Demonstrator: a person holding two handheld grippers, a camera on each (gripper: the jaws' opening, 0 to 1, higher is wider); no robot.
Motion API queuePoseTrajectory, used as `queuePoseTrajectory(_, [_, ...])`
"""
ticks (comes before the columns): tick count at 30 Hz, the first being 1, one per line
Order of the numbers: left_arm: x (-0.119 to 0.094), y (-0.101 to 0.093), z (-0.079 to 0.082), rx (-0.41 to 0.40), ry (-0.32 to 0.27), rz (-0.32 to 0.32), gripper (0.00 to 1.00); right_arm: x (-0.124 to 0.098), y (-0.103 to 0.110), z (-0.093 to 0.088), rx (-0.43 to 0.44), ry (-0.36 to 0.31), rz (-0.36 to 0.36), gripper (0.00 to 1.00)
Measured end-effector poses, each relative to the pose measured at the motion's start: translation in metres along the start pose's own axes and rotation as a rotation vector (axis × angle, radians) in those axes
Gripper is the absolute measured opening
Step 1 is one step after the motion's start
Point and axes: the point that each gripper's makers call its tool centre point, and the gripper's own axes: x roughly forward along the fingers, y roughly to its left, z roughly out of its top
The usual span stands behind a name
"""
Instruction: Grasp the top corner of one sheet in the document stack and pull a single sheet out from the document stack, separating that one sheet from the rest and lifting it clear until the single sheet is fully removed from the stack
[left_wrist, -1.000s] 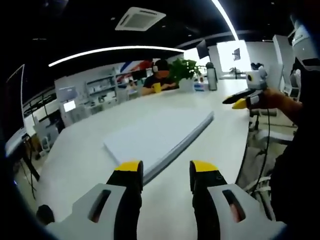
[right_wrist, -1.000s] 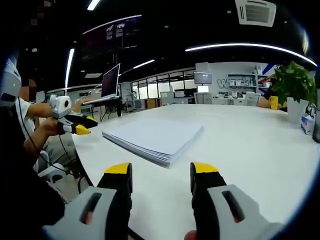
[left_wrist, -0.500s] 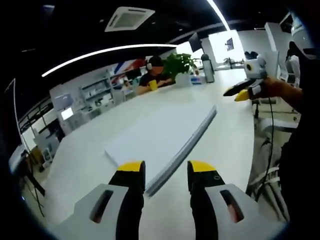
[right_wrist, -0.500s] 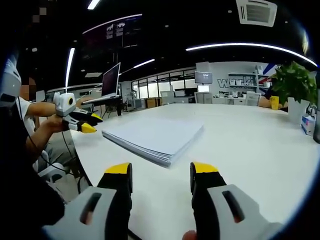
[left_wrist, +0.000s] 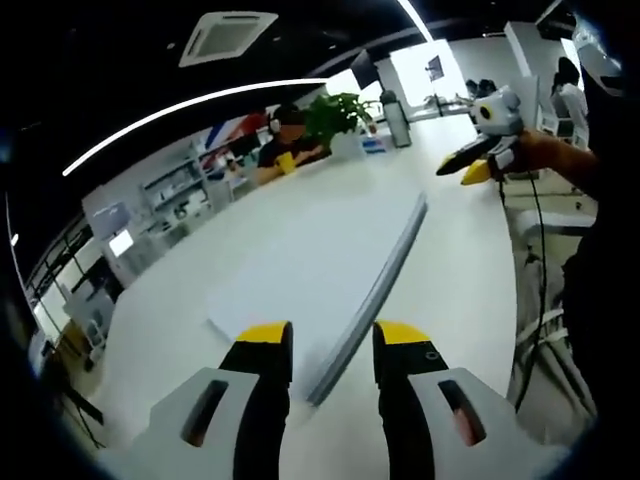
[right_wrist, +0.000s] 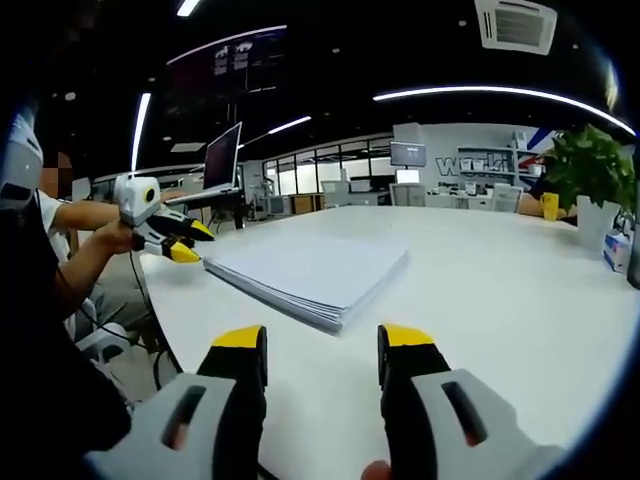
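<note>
A thick stack of white sheets (left_wrist: 320, 260) lies flat on the white table (left_wrist: 170, 310). My left gripper (left_wrist: 325, 335) is open, and the stack's near corner sits low between its yellow-tipped jaws. In the right gripper view the same stack (right_wrist: 315, 268) lies ahead, and the left gripper (right_wrist: 190, 240) hovers by its left corner with its jaws apart. My right gripper (right_wrist: 322, 340) is open and empty, short of the stack's near corner. In the left gripper view the right gripper (left_wrist: 462, 168) is held in a hand above the table's right edge.
A potted plant (left_wrist: 335, 115), a bottle (left_wrist: 392, 118) and a seated person with a yellow cup (left_wrist: 285, 160) are at the table's far end. A laptop screen (right_wrist: 222, 160) stands behind the left gripper. Chairs and cables sit beyond the table edge (left_wrist: 530, 270).
The left gripper has moved forward and lower toward the stack, so its near corner now lies between the jaws. The right gripper has hardly moved.
</note>
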Motion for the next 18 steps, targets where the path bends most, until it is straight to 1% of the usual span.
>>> queuePoseTrajectory(2, [0.003, 0.002, -0.006, 0.010, 0.037, 0.011, 0.33, -0.001, 0.001, 0.001, -0.002, -0.004, 0.004, 0.43])
queuePoseTrajectory(4, [0.006, 0.005, -0.009, 0.018, 0.054, 0.019, 0.33, -0.001, 0.001, 0.001, -0.002, -0.006, 0.005, 0.43])
queuePoseTrajectory(7, [0.009, 0.005, -0.008, 0.036, 0.057, 0.014, 0.33, -0.001, -0.001, 0.001, 0.001, -0.005, 0.003, 0.43])
queuePoseTrajectory(12, [0.016, 0.002, -0.002, 0.068, 0.055, -0.017, 0.33, 0.000, -0.002, 0.002, 0.002, -0.008, 0.001, 0.43])
queuePoseTrajectory(18, [0.023, 0.001, -0.002, 0.086, 0.071, -0.056, 0.33, -0.001, -0.003, 0.002, 0.006, -0.008, -0.001, 0.43])
